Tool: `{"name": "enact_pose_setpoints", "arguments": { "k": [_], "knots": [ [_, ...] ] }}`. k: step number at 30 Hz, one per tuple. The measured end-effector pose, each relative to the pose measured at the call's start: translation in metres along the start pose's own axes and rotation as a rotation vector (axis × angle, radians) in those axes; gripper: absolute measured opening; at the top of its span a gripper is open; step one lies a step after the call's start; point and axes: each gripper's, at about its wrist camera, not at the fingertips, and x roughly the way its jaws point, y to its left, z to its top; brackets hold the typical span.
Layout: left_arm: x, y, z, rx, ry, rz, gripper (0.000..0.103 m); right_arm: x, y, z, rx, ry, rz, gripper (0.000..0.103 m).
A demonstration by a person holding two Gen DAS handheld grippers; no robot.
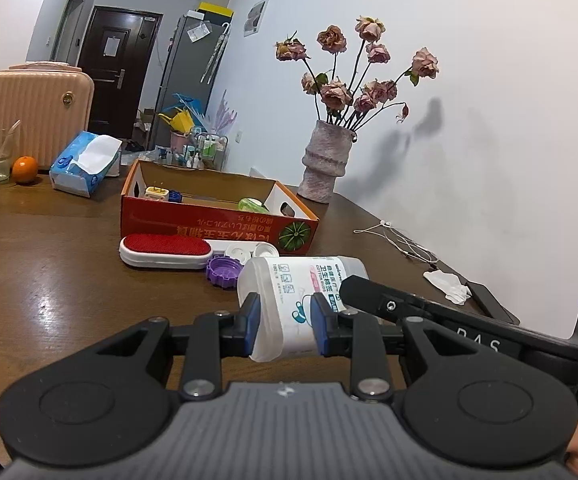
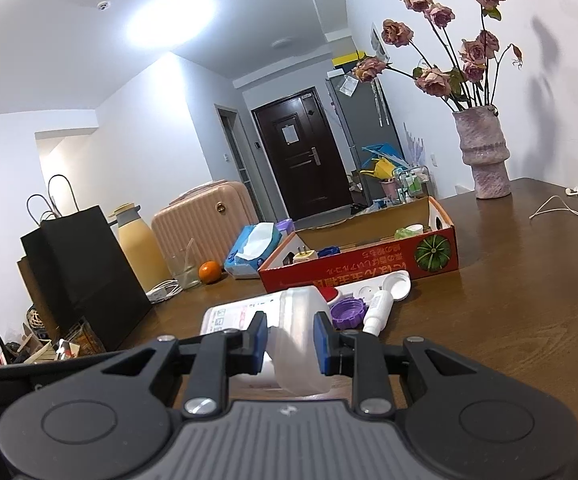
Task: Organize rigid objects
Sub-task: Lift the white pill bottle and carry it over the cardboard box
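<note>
So the cotton bud jar (image 1: pixel 289 300) is lying on its side, pinched at opposite ends by the left gripper (image 1: pixel 285 324) and the right gripper (image 2: pixel 291 344), just in front of the red box (image 1: pixel 217 220). I'd lift it level and clear the purple lid (image 1: pixel 224 271) before dropping it in.

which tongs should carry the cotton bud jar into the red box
Left, probably. The left tongs squeeze the cotton bud jar at mid-body, facing the red box; the right tongs only bracket its end.
</note>
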Motion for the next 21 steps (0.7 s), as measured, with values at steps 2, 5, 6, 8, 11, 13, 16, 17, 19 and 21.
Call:
{"name": "enact_pose_setpoints", "arguments": {
  "k": [2,5,6,8,11,13,16,17,19,21],
  "knots": [
    [0.007,0.001,0.004,0.002,0.005,-0.002,0.027,0.006,-0.004,0.003,0.003,0.0,-0.002,0.024],
    [0.022,0.004,0.011,0.003,0.014,-0.002,0.027,0.017,-0.011,0.008,0.012,0.004,-0.003,0.024],
    [0.028,0.005,0.014,0.004,0.017,-0.002,0.027,0.022,-0.013,0.01,0.015,0.006,-0.003,0.024],
    [0.039,0.008,0.02,0.001,0.024,-0.001,0.027,0.032,-0.02,0.015,0.023,0.011,-0.002,0.024],
    [0.057,0.013,0.029,-0.005,0.028,0.002,0.027,0.05,-0.029,0.024,0.025,0.018,-0.004,0.024],
    [0.07,0.016,0.035,-0.009,0.031,0.004,0.027,0.062,-0.035,0.03,0.025,0.022,-0.007,0.024],
    [0.089,0.021,0.045,-0.008,0.033,0.009,0.027,0.081,-0.042,0.04,0.02,0.027,-0.009,0.024],
    [0.095,0.024,0.049,-0.006,0.032,0.011,0.027,0.088,-0.044,0.043,0.017,0.028,-0.009,0.024],
    [0.109,0.027,0.058,0.0,0.033,0.021,0.027,0.102,-0.048,0.051,0.014,0.031,-0.008,0.024],
    [0.122,0.031,0.068,0.01,0.035,0.036,0.027,0.118,-0.054,0.059,0.018,0.035,-0.003,0.024]
  ]
}}
